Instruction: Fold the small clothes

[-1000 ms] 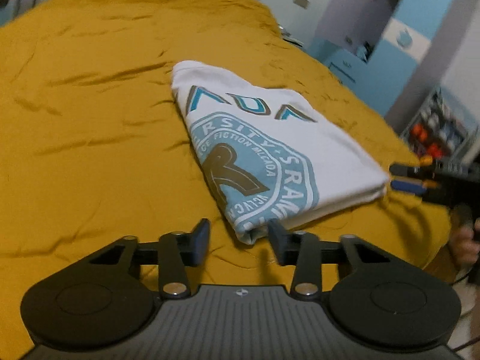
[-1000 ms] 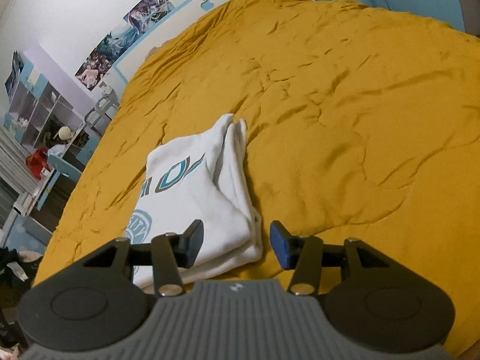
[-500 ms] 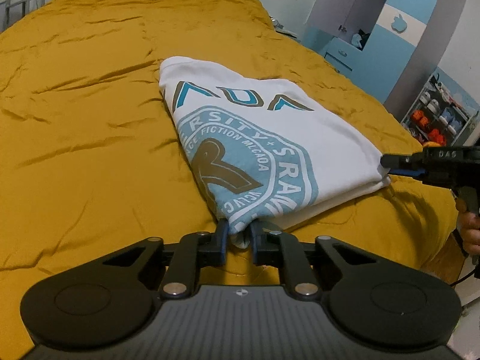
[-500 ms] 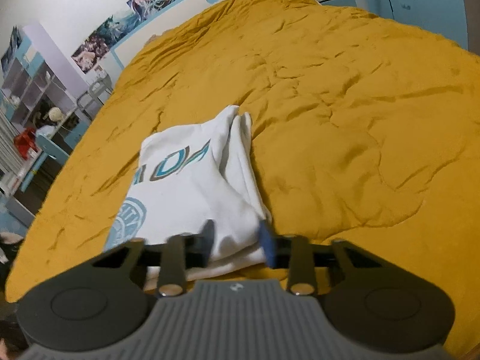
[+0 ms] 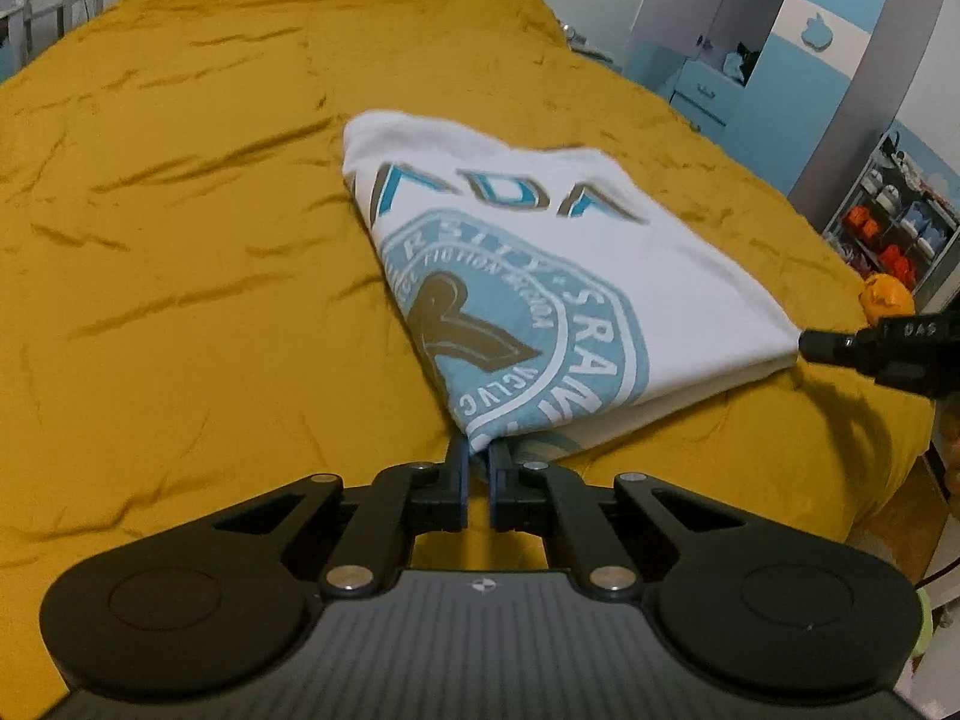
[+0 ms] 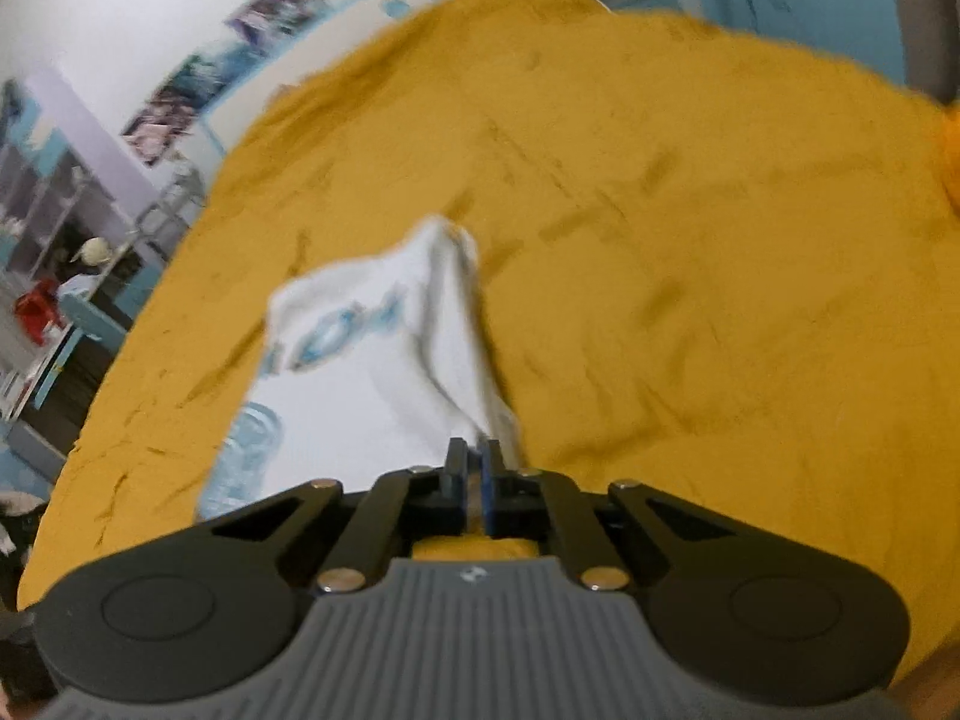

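A folded white T-shirt [image 5: 540,252] with a blue and brown crest print lies on the mustard-yellow bedspread [image 5: 180,240]. My left gripper [image 5: 478,468] is shut on the shirt's near corner. My right gripper [image 6: 475,468] is shut on another near corner of the shirt [image 6: 384,372]; it also shows at the right edge of the left wrist view [image 5: 840,345], pinching the shirt's right corner. The right wrist view is motion-blurred. The gripped corners look slightly lifted.
The bed's right edge drops off near blue and grey wardrobes [image 5: 780,30] and a shelf with orange items [image 5: 888,228]. In the right wrist view a shelf unit and desk [image 6: 60,276] stand left of the bed, with posters [image 6: 228,54] on the wall.
Both grippers went from open near the shirt's corners to shut on them. Both moved in closer, and the right one is now moving, blurring its view.
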Demonstrator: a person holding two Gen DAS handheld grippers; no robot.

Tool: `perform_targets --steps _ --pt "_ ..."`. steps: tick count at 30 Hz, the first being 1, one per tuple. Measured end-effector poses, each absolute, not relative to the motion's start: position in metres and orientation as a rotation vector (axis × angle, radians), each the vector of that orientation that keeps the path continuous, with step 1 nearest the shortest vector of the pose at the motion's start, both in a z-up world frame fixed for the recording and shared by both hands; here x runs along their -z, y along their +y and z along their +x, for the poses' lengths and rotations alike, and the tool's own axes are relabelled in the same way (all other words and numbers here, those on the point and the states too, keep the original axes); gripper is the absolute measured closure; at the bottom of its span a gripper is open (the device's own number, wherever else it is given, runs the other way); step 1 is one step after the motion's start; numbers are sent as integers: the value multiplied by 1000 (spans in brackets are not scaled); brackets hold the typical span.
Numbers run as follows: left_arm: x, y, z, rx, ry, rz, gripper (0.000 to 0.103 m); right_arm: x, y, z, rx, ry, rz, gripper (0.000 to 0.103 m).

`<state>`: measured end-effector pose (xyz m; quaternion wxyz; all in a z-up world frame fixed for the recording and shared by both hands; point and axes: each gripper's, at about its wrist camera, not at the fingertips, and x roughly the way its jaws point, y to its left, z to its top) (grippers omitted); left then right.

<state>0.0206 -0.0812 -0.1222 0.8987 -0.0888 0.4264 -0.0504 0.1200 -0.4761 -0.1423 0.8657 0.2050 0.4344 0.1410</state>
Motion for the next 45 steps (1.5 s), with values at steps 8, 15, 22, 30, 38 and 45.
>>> perform_targets --steps 8,15,22,30,38,45 --pt "126 -74 20 122 923 -195 96 149 -494 118 -264 912 489 98" --pt "95 -58 10 98 851 -268 95 109 -472 144 -369 774 431 73" --pt "101 -78 43 212 841 -310 88 105 -414 242 -430 659 261 54" --pt "135 -79 57 210 928 -319 84 162 -363 346 -391 811 187 57" --pt "139 -78 59 223 942 -320 84 171 -356 358 -385 829 193 99" --pt "142 -78 63 224 953 -307 84 177 -387 350 -357 856 348 67"
